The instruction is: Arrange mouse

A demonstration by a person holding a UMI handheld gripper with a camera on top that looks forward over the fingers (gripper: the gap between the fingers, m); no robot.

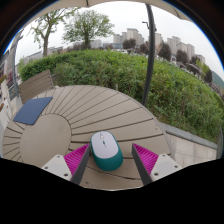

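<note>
A mouse (105,150) with a white top and teal sides lies on the round slatted wooden table (60,125), between my gripper's (112,158) two fingers. The pink pads (76,158) stand apart, with a gap between each pad and the mouse. The mouse rests on the table by itself. A dark blue mouse mat (32,110) lies on the table, beyond the fingers to the left.
A wooden chair (36,84) stands behind the table at the left. A green hedge (130,75) runs beyond the table, with a dark post (151,50) rising in front of it, and trees and buildings further off.
</note>
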